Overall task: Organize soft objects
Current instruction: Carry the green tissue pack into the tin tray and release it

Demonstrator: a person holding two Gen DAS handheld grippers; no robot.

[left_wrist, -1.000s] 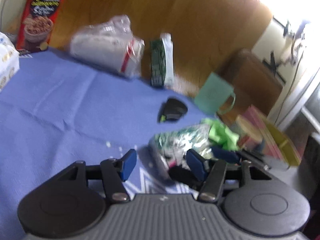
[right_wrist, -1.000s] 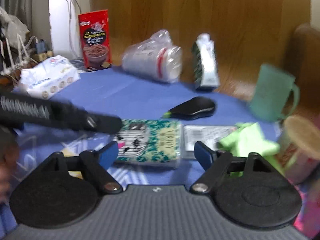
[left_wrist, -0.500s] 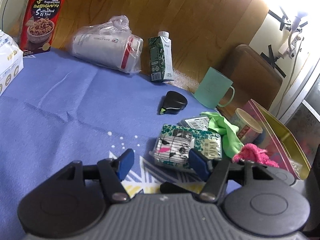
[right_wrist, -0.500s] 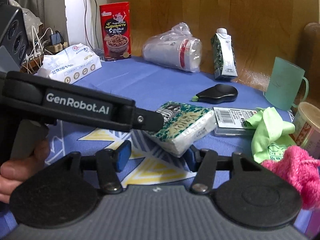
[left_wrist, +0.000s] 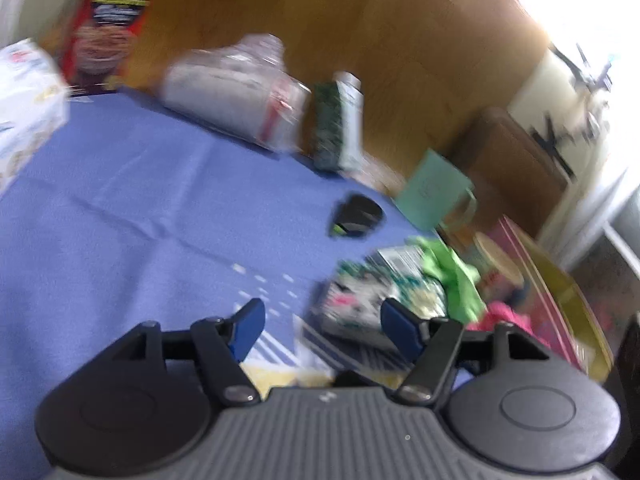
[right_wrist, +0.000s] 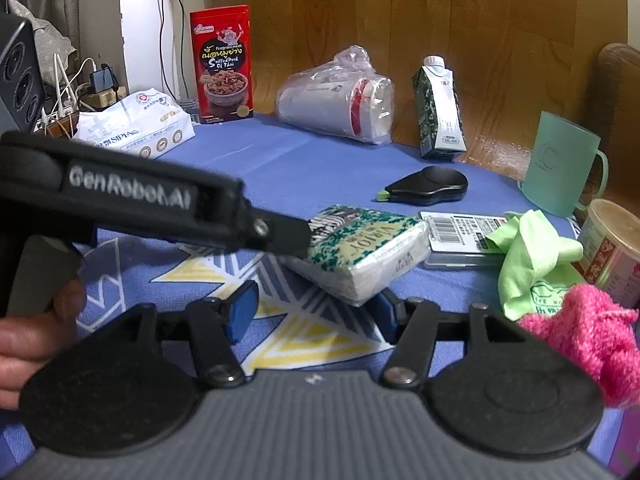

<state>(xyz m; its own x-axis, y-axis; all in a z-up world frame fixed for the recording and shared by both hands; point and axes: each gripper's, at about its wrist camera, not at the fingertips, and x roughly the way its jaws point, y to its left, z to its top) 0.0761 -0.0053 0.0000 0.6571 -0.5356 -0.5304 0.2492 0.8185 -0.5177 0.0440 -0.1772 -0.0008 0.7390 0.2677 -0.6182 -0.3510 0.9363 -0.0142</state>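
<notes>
On the blue cloth point(right_wrist: 280, 160), the tissue pack point(right_wrist: 360, 248) lies tilted, its near corner raised. The left gripper point(left_wrist: 322, 326) is spread wide, its tip touching the pack's ten o'clock corner. The right gripper point(right_wrist: 316, 316) gapes empty beneath it. Green cloth point(right_wrist: 532, 256) and pink cloth point(right_wrist: 588, 336) sit at three o'clock.

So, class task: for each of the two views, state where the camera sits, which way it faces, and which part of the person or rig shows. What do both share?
Left wrist: sits on the left hand-held gripper, facing forward over the blue tablecloth; its own open fingers show.
Right wrist: sits on the right hand-held gripper, facing the wooden wall; its fingers, the left hand-held gripper and a hand show.
Shared: tissue pack, green cloth, mint mug.
</notes>
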